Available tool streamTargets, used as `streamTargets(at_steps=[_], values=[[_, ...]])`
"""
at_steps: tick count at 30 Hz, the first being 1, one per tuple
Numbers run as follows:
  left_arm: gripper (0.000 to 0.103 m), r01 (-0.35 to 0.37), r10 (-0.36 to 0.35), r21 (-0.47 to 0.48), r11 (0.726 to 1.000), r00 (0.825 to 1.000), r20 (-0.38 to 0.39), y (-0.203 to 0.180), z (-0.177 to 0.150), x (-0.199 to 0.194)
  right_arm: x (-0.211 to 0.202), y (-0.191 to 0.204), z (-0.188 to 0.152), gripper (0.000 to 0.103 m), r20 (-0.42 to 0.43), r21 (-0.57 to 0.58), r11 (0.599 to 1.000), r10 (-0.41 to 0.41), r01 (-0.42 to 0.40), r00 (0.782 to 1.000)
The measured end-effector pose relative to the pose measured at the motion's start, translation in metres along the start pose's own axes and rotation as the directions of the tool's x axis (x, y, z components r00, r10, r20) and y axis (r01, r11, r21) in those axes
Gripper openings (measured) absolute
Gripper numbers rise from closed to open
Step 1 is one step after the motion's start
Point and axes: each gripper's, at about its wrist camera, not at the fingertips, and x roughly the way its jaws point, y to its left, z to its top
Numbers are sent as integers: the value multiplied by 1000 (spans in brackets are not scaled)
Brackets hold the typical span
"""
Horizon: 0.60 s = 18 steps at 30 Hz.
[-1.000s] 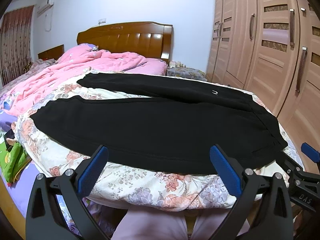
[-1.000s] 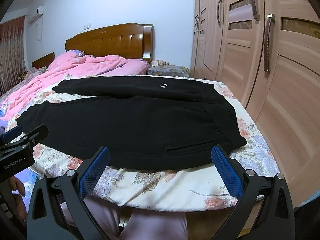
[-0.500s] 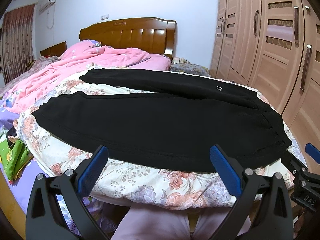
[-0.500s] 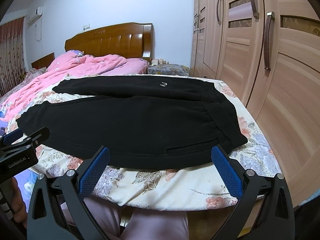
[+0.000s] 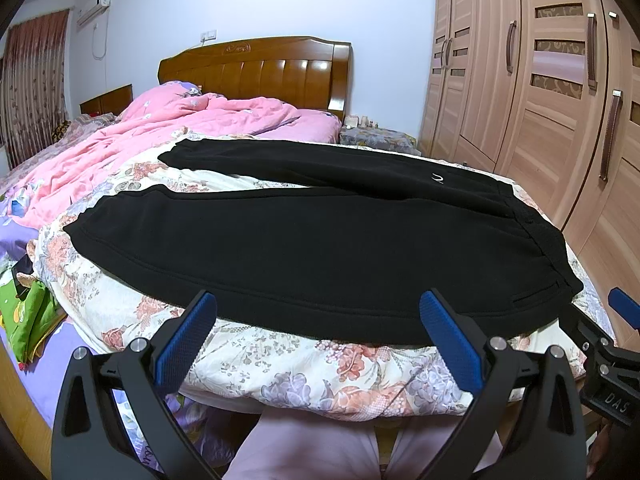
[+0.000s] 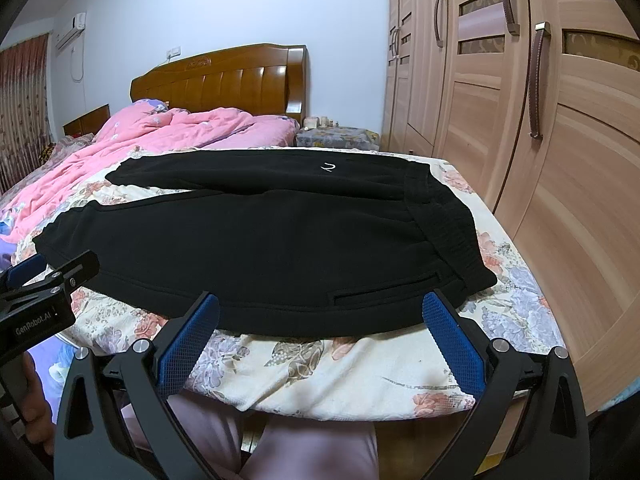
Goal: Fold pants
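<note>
While both tools hang at the near edge of the bed, neither one touches cloth. The left gripper has its blue pads spread wide apart, holding nothing, with the near hem of the pants just beyond its tips. The right gripper is spread just as wide and equally empty, its right pad close to the waistband corner at the near right of the garment. Each tool shows in the other's camera: the right one at the right edge of the left view, the left one at the left edge of the right view.

The black pants lie flat on a floral bedspread, stretched left to right, with the waistband on the right and the two legs running out to the left. The near leg lies along the near edge of the bed; the far leg angles away behind it, with a strip of bedspread showing between them on the left. A small white logo sits on the far leg near the waist, and a pocket slit shows near the near right corner.

Farther back a pink quilt is bunched up at the left, in front of a wooden headboard. A tall wardrobe fills the right side.
</note>
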Motion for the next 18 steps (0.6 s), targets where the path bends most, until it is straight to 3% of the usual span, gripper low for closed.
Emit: streamTargets(at_steps=[18], values=[[102,4,-4,3,1000,1000,-1,1,0,1,1,2,-1,99,-4,0,1000,1,-1,1000]])
